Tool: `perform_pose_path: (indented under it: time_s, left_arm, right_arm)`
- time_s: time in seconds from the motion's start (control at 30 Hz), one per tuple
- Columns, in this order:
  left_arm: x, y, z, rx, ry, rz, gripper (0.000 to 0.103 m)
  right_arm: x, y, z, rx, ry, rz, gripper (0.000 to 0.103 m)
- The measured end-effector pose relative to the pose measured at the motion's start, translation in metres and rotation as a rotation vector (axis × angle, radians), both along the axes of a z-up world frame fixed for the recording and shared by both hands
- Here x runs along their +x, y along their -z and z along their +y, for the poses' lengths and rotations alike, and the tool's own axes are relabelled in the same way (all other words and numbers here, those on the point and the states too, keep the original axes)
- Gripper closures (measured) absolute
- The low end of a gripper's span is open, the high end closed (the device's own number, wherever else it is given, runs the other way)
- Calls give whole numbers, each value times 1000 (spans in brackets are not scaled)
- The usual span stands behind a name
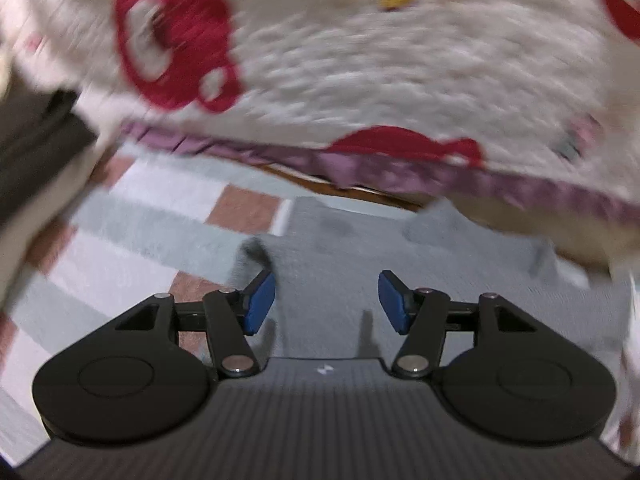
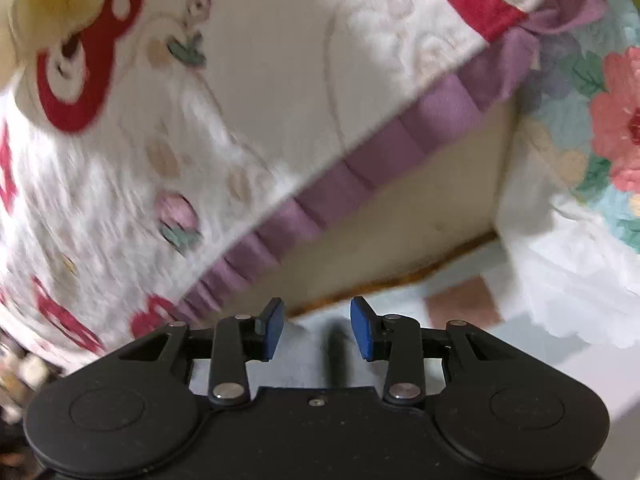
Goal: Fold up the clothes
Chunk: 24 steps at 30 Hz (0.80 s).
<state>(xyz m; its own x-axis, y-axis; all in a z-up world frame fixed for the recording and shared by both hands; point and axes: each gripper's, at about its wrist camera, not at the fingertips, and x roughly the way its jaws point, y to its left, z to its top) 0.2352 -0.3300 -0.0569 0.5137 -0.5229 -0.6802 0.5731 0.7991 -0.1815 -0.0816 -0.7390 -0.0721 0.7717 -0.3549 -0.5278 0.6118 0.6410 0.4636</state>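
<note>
Both black tools w/ blue pads, left tool (image 1: 327, 303) & right tool (image 2: 317, 329), wide, empty; white fleecy red-patterned purple-frilled cover (image 1: 380, 80) fills upper frame, grey carpet (image 1: 320, 240) below.

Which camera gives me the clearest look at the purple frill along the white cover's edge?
The right wrist view: the purple frill crosses the picture sharply, pleats distinct. The left wrist view shows it too, but as a blurred band farther off.

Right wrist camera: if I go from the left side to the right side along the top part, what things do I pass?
White bedspread with red shapes → purple frill along its edge → cream side of the bed under it → flowery cloth with a big pink flower.
</note>
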Motion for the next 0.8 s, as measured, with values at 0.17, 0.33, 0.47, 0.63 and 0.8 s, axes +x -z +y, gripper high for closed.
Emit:
perform_pose_path:
  time_s: [0.17, 0.33, 0.47, 0.63, 0.8]
  left_arm:
    - [-53, 5, -25, 51, 214, -15, 46]
    - [-90, 19, -54, -2, 354, 76, 45]
    - [-110, 32, -74, -7, 419, 135, 44]
    - [-124, 44, -91, 17, 463, 130, 41]
    - [-129, 52, -98, 23, 440, 98, 41]
  right_arm:
    - [-2, 20, 8, 13, -37, 133, 61]
    - [-9, 48, 32, 77, -283, 231, 62]
    - [-11, 57, 39, 3, -289, 298, 59]
    - [-12, 62, 30, 74, -315, 196, 58]
    - [-12, 67, 32, 159, -326, 153, 49]
